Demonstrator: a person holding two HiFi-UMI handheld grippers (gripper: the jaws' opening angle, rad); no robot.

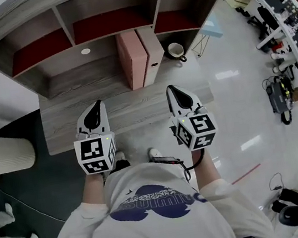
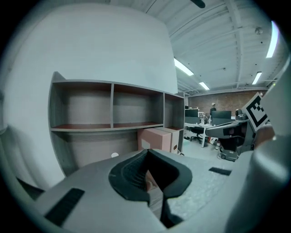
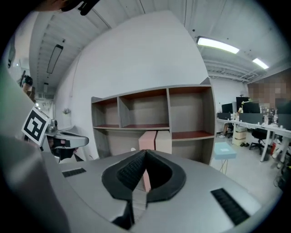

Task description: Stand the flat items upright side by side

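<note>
- Left gripper (image 1: 98, 103) over the front strip of the wooden desk (image 1: 131, 111), jaws pressed together, nothing between them; its tips point toward the shelf unit (image 1: 66, 23)
- Right gripper (image 1: 171, 88) level with it, well apart to the right, near the desk's right edge; jaws likewise closed and empty
- Pink flat box (image 1: 133, 59) and beige flat box (image 1: 151, 53) stand upright, side touching side, in the recess under the shelves; pink on the left, beige on the right; their front ends reach out past the shelf's front edge
- Bare desk surface lies between both grippers and the boxes; the recess left of the pink box is open but for a small white disc (image 1: 85, 51)
- White mug (image 1: 175, 50) just right of the beige box, by the unit's right end
- Three shelf compartments above, dark red floors, nothing in them
- Desk's front edge runs just behind the grippers, close to the person's body
</note>
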